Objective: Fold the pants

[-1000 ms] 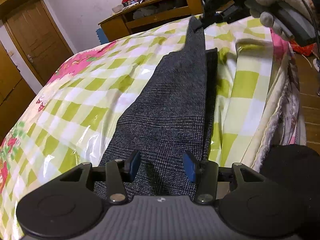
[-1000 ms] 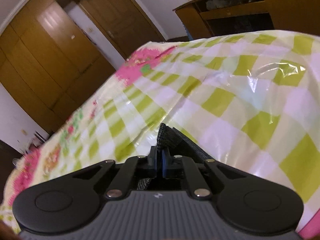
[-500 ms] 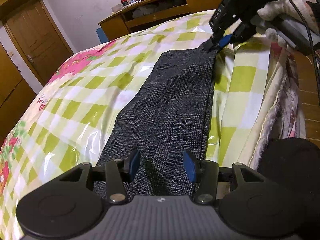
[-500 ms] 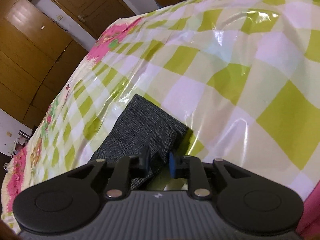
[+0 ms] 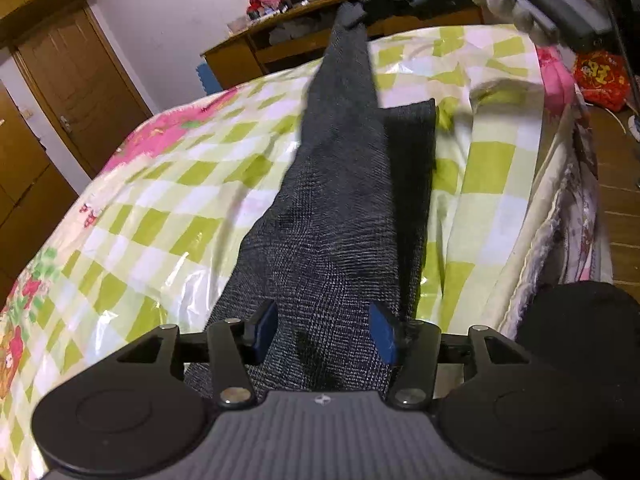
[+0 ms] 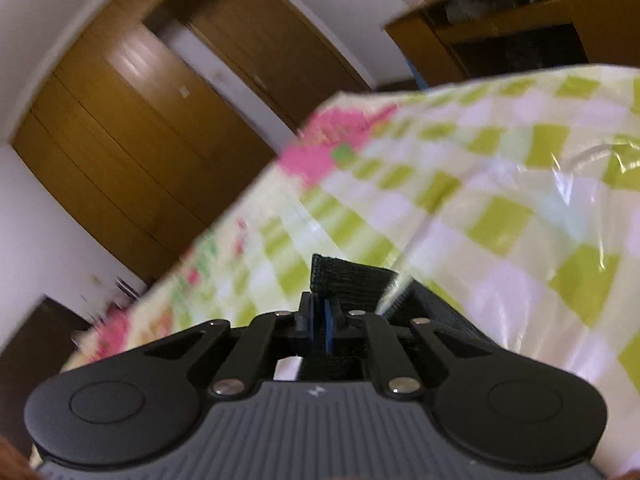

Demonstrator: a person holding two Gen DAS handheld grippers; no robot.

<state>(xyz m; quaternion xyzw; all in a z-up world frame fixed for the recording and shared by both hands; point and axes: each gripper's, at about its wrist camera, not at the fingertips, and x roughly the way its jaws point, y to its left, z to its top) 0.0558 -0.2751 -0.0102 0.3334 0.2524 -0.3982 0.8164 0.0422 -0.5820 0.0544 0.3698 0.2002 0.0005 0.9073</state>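
Note:
Dark grey woven pants [image 5: 340, 216] lie lengthwise on a bed with a green-and-white checked plastic cover [image 5: 168, 200]. My left gripper [image 5: 323, 332] is open, its blue pads on either side of the near end of the pants, low over the cloth. My right gripper [image 6: 325, 322] is shut on the far hem of the pants [image 6: 348, 280] and holds it up off the bed. In the left wrist view the right gripper [image 5: 360, 16] lifts the upper leg, and the lower leg [image 5: 412, 148] stays flat beneath.
The bed's right edge [image 5: 560, 216] drops to a wooden floor with a red bag [image 5: 600, 76]. A wooden desk [image 5: 280, 48] stands beyond the bed. Wooden wardrobe doors [image 6: 160, 120] and a door [image 5: 80, 92] line the left wall.
My right gripper opened on the bed half a second ago, then shut on the far hem again and raised it. The left gripper has stayed open in place.

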